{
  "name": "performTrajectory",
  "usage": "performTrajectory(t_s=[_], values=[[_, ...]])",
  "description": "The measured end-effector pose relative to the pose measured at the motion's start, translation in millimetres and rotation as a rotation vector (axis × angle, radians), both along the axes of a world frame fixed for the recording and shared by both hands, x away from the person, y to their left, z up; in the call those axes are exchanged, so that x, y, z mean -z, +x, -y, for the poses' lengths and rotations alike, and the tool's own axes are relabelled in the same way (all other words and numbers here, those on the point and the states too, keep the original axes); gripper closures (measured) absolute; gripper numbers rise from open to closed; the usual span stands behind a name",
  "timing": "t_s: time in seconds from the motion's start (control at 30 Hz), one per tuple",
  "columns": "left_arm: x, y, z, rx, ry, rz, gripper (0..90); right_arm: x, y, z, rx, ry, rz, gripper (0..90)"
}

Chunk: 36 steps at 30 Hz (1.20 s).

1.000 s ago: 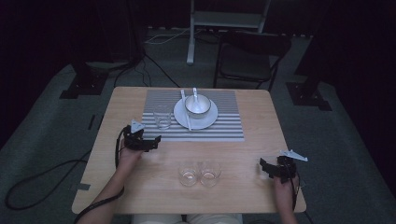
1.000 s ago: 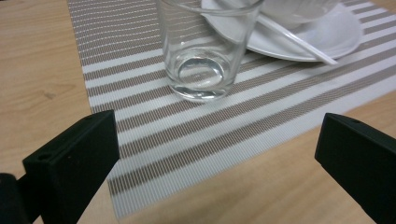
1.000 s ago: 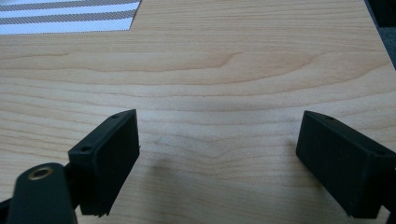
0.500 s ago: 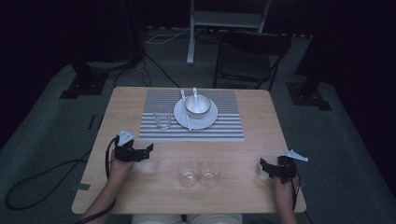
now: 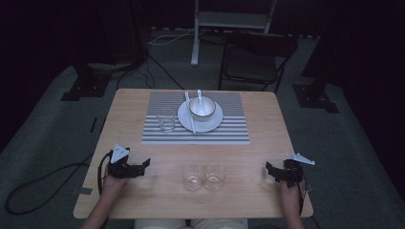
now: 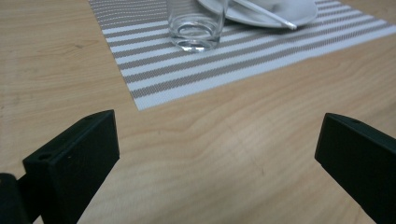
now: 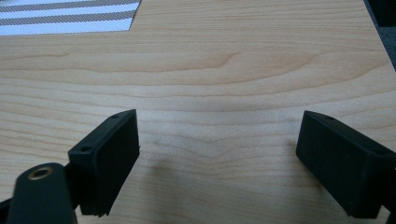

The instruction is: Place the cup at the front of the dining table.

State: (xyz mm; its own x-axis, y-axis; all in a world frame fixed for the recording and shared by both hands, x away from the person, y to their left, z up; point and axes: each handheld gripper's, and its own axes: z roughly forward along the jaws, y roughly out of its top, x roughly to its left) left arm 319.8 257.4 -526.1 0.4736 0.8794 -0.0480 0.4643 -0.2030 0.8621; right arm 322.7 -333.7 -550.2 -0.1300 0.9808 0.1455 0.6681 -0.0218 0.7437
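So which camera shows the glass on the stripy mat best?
The left gripper view: the glass is close, and its clear thick bottom shows sharply, though its top is cut off. The high view shows the whole glass, small and faint, beside the plate.

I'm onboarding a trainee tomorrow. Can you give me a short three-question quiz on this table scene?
1. True or false: the left claw holds a glass.
2. How many glasses stand on the bare wood near the front edge of the table?
3. The bowl sits on: A the plate, B the bare placemat, C the chair.

Key: 1 false, its jaws are wide apart over bare wood. 2 two glasses. 3 A.
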Motion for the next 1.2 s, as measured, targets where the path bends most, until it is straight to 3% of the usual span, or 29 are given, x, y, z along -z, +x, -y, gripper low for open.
performTrajectory(t_s=[0.27,0.53,0.93,1.2], values=[[4.4,-17.8,-10.0,-0.001,0.004,-0.001,0.4,-0.1,0.0,0.3,-0.001,0.000,0.001,12.8],[2.0,-25.8,-25.1,-0.016,-0.002,0.003,0.3,-0.1,0.0,-0.1,-0.004,0.000,-0.001,12.8],[1.6,-60.0,-50.3,-0.043,0.017,0.026,0.3,-0.2,0.0,-0.4,-0.003,-0.004,-0.003,12.8],[6.0,-73.8,-63.1,-0.068,0.007,0.009,0.4,-0.1,0.0,-0.2,-0.003,-0.002,-0.002,12.8]])
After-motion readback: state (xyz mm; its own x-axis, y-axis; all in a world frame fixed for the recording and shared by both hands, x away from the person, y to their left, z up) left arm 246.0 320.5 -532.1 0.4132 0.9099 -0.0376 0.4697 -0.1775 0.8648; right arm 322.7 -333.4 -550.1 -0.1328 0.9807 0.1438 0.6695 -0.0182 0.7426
